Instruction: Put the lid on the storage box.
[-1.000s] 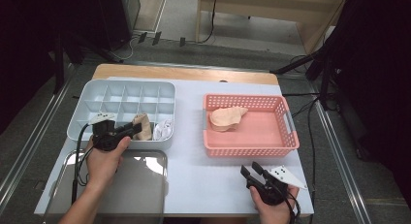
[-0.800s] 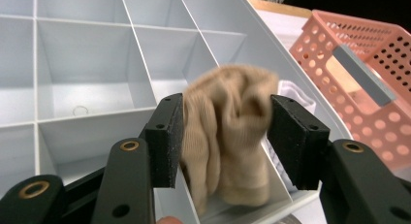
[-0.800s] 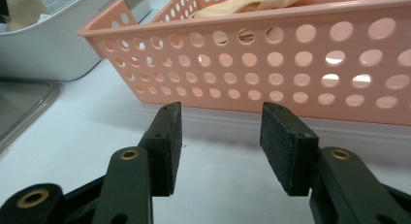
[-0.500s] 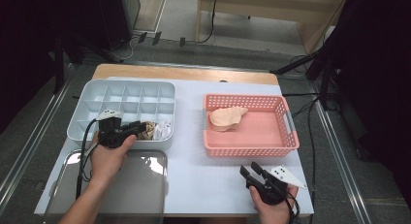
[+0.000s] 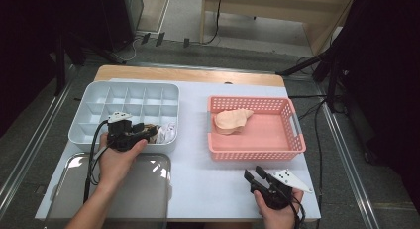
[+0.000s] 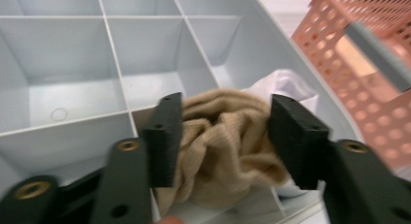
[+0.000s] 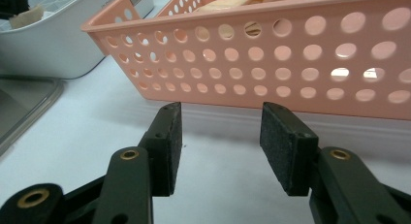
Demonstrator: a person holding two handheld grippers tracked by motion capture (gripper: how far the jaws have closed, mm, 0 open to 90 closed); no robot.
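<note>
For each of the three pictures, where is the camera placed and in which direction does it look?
High view: above the person's side of the table, looking forward and down; both forearms, left gripper at the grey divided tray, right gripper.
Left gripper view: on the left gripper, looking into a tray compartment; its jaws flank a beige sock.
Right gripper view: on the right gripper, low over the table, facing the pink basket; jaws open.
Shared: all three views show tray and basket.

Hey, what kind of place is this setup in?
Probably a lab or workshop bench set up for recording handling tasks, not a home. A person works handheld grippers, left gripper and right gripper, with trailing cables, over a white-covered table holding a grey divided organizer and pink basket.
</note>
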